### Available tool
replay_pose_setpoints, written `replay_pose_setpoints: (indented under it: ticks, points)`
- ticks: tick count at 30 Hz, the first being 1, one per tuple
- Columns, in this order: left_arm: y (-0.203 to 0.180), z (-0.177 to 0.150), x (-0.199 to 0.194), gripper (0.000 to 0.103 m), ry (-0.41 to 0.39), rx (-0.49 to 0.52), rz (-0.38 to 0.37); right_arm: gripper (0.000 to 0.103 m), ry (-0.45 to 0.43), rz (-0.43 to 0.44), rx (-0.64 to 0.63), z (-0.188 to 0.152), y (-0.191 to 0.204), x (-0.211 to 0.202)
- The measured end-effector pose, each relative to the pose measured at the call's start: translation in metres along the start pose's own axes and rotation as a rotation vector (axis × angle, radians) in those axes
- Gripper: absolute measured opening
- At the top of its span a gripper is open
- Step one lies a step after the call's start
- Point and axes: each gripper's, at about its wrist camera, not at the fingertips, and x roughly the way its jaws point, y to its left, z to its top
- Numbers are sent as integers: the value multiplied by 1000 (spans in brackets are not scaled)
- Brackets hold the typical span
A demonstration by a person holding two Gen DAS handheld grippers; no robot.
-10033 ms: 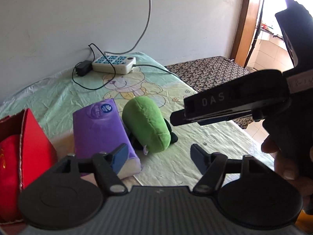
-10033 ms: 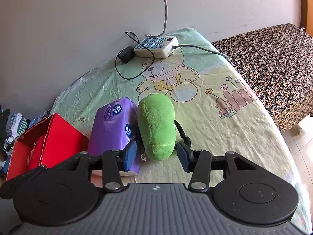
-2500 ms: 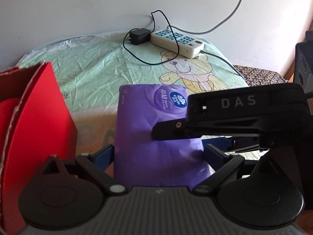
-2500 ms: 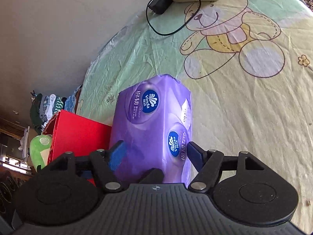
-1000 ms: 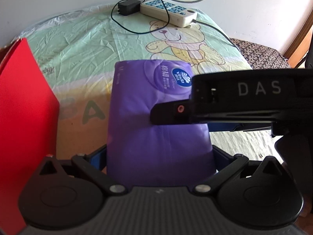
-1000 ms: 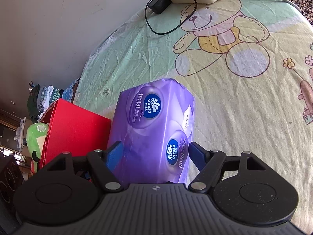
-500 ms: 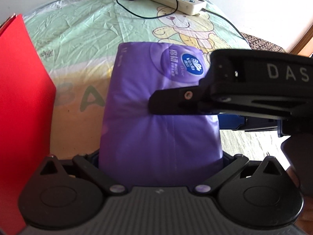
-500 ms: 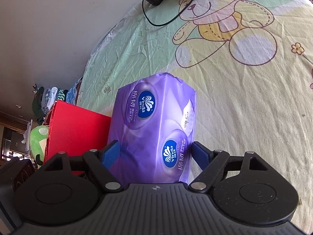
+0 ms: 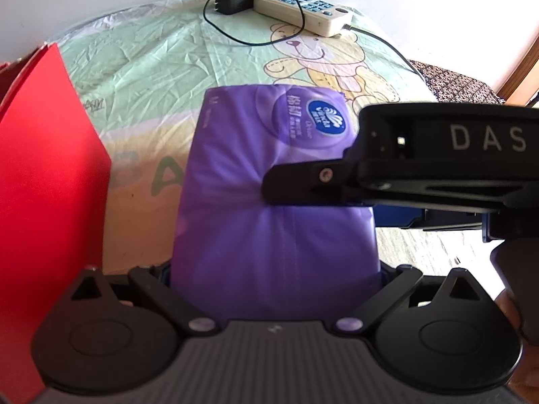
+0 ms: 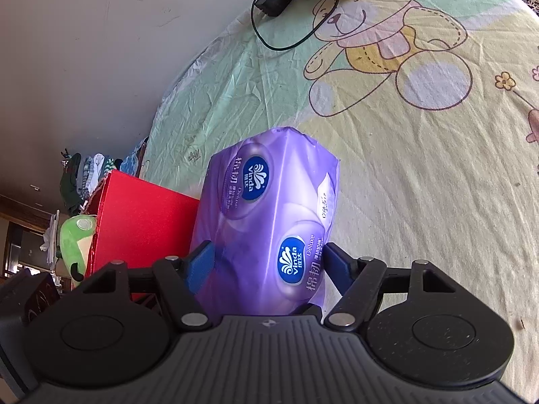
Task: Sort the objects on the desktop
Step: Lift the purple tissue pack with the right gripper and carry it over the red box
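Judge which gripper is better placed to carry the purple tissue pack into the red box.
Probably right. The right gripper has both blue pads pressed on the purple tissue pack beside the red box. The left gripper straddles the pack too, but its pads are hidden.

A lived-in home room. The table wears a wrinkled pale green cloth (image 10: 421,175) printed with a cartoon teddy bear, and a white power strip (image 9: 303,13) with a black adapter (image 9: 234,0) sits at the top of the frame against a plain wall. Clothes (image 10: 87,171) are heaped at the left edge of the right wrist view.
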Motion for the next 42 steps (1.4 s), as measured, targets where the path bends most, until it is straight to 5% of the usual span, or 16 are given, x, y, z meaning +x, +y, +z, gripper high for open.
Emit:
replay_pose_setpoints:
  ticks: [14, 27, 42]
  points:
    - [-8, -9, -52, 98, -103, 40, 14, 73, -91, 38, -47, -17, 27, -35]
    - [7, -17, -131, 98, -291, 81, -7, 73, -284, 62, -191, -43, 92, -85]
    - [105, -31, -192, 98, -379, 132, -89, 73, -442, 11, -224, -92, 191, -68]
